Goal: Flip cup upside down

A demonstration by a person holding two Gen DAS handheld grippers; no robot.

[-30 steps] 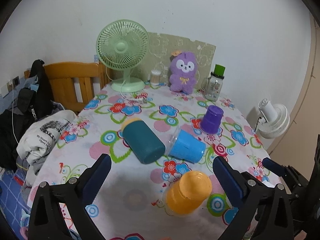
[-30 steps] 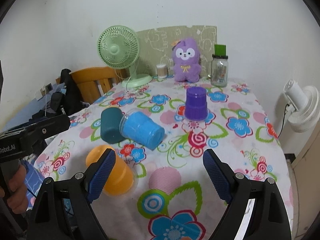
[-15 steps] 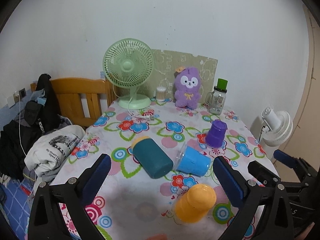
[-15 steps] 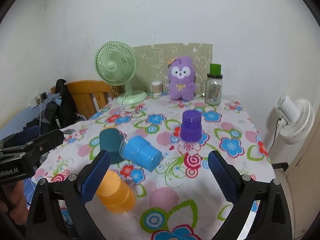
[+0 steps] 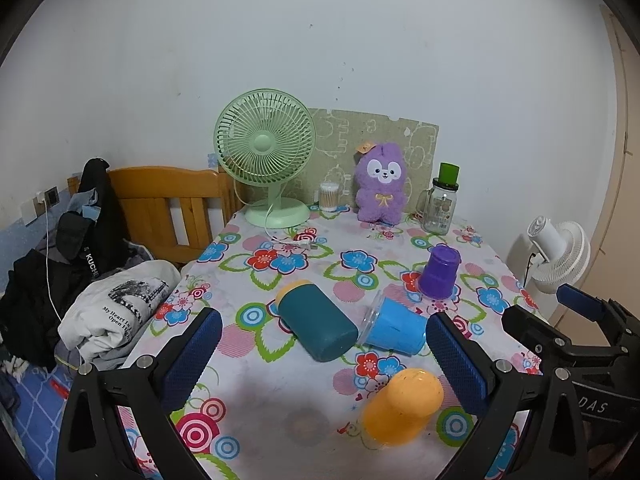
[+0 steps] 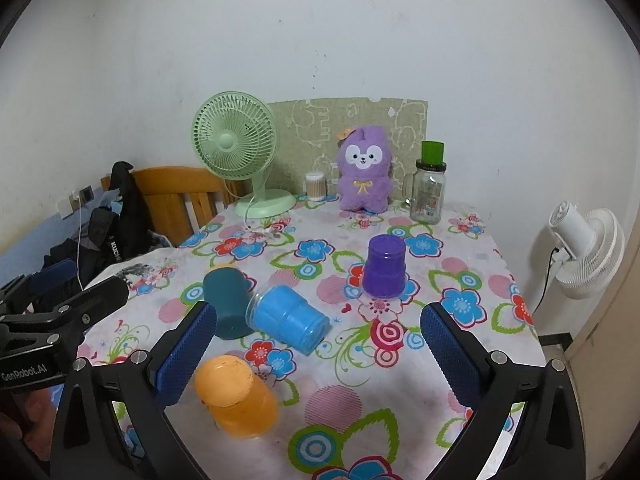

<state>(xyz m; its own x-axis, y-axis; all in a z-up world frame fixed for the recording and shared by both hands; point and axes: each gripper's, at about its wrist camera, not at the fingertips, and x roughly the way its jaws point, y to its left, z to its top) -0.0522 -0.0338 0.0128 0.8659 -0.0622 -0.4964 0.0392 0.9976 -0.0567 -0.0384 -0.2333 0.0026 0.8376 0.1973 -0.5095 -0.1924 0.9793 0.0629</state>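
Several cups lie on the flowered tablecloth (image 5: 280, 412). A teal cup (image 5: 316, 326) (image 6: 228, 304) and a blue cup (image 5: 394, 330) (image 6: 288, 318) lie on their sides, touching. An orange cup (image 5: 400, 404) (image 6: 236, 396) stands upside down nearest me. A purple cup (image 5: 439, 272) (image 6: 385, 266) stands upside down farther back. My left gripper (image 5: 324, 364) is open and empty, held back above the near edge. My right gripper (image 6: 318, 354) is open and empty, also held back. Each gripper shows at the edge of the other's view.
A green desk fan (image 5: 266, 160), a cotton swab jar (image 5: 329, 196), a purple plush toy (image 5: 382, 188) and a glass jar with a green lid (image 5: 442, 202) line the back by the wall. A wooden chair with clothes (image 5: 120, 280) stands left; a white fan (image 5: 560, 252) right.
Both grippers have pulled back and up from the table, so the cups look smaller and farther. The cups have not moved. Both grippers stay open.
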